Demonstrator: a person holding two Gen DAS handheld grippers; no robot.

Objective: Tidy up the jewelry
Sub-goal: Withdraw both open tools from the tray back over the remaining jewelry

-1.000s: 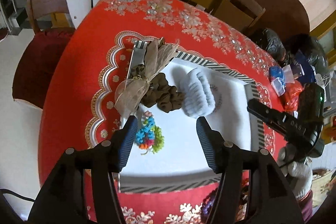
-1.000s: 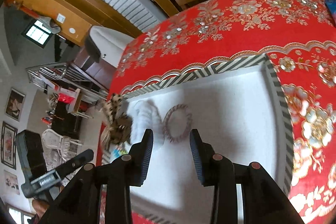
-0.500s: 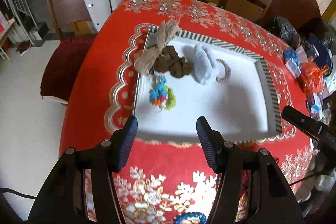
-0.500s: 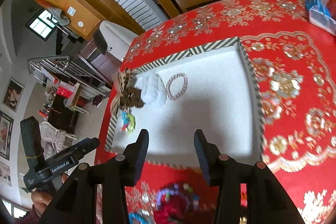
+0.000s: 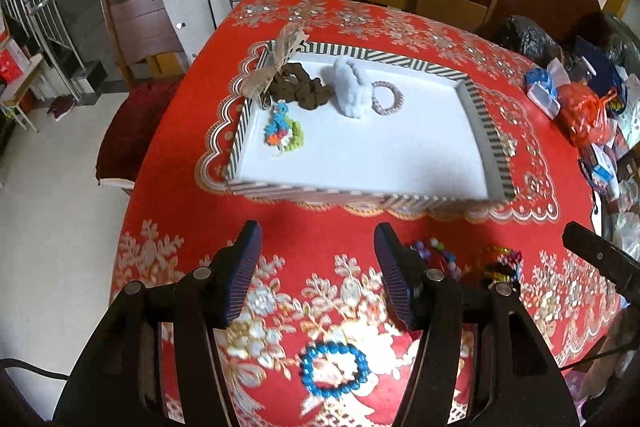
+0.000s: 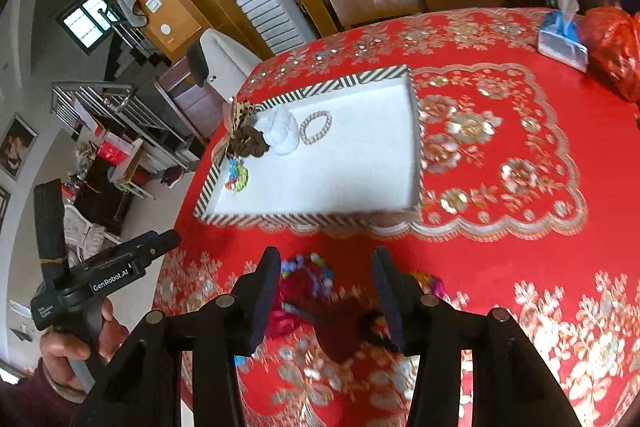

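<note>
Above red tablecloth [image 5: 312, 227]: left gripper [image 5: 316, 267], right gripper [image 6: 324, 291] both apart, empty.

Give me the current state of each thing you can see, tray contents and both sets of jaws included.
Striped tray: on table, mostly bare
Brown scrunchie: in tray, far left corner
White fluffy scrunchie: in tray, beside the brown one
Pearl bracelet: in tray, flat
Colourful bead piece: in tray
Blue bead bracelet: on tablecloth, outside tray
Left gripper: jaws open, empty
Right gripper: jaws open, empty
</note>
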